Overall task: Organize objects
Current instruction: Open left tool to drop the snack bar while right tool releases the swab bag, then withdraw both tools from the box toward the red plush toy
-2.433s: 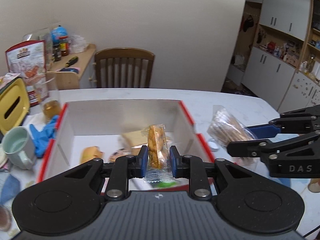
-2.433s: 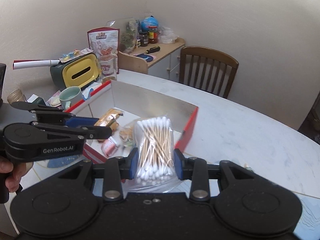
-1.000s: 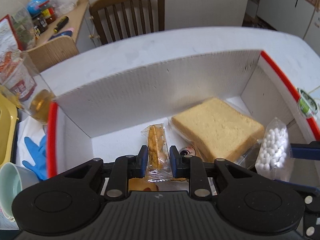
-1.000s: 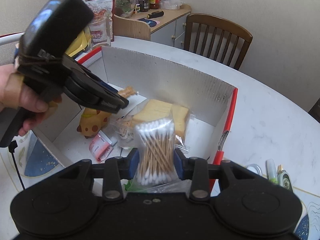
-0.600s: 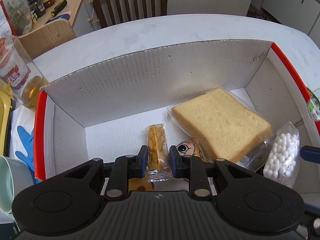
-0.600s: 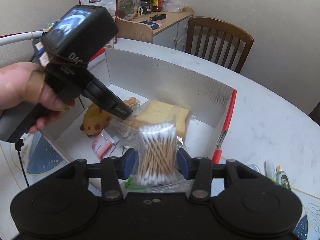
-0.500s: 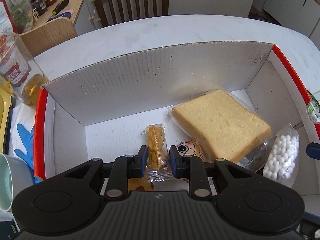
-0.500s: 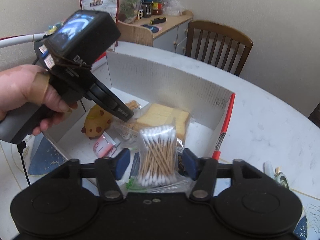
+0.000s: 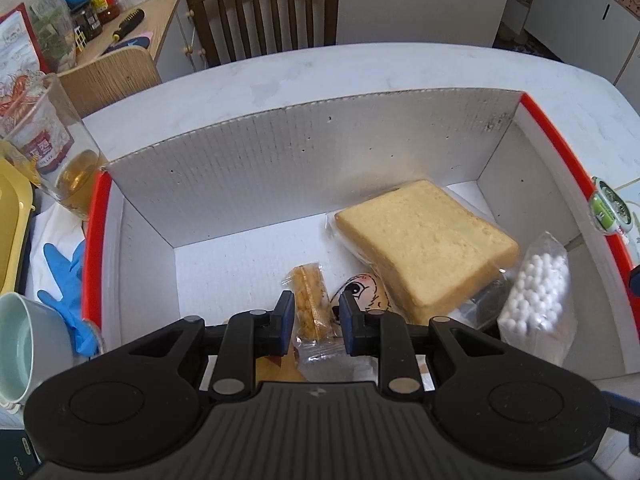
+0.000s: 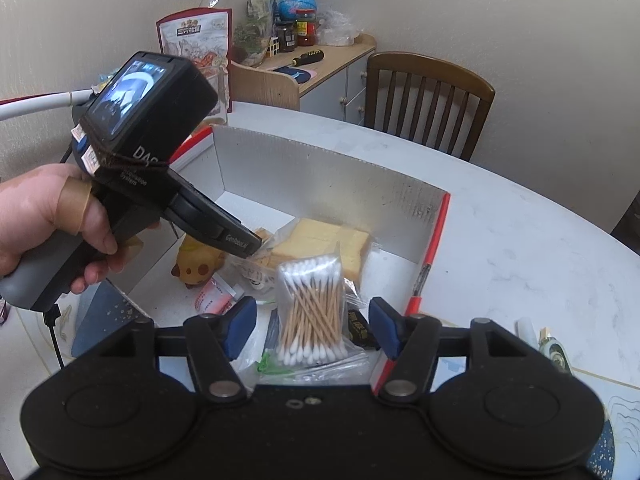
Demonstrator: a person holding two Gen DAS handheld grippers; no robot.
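Note:
A white cardboard box with red edges (image 9: 304,152) (image 10: 320,184) stands on the white table. My left gripper (image 9: 316,316) is inside it, its jaws slightly parted around a clear-wrapped orange snack bar (image 9: 310,300) that looks loose between the pads. My right gripper (image 10: 312,324) is open above the box's near edge; the bag of cotton swabs (image 10: 314,312) (image 9: 536,292) lies free between its wide jaws. A wrapped slice of bread (image 9: 424,240) (image 10: 320,248) lies in the box.
A yellow toy (image 10: 198,266), a pink sachet (image 10: 214,296) and other packets lie in the box. Left of the box are a glass (image 9: 52,152), a blue glove (image 9: 64,276) and a mug (image 9: 24,352). A wooden chair (image 10: 428,100) stands behind the table. Small items (image 10: 552,348) lie right of the box.
My right gripper opened wide and released the cotton swab bag into the box. My left gripper's jaws parted slightly around the snack bar, which tilted.

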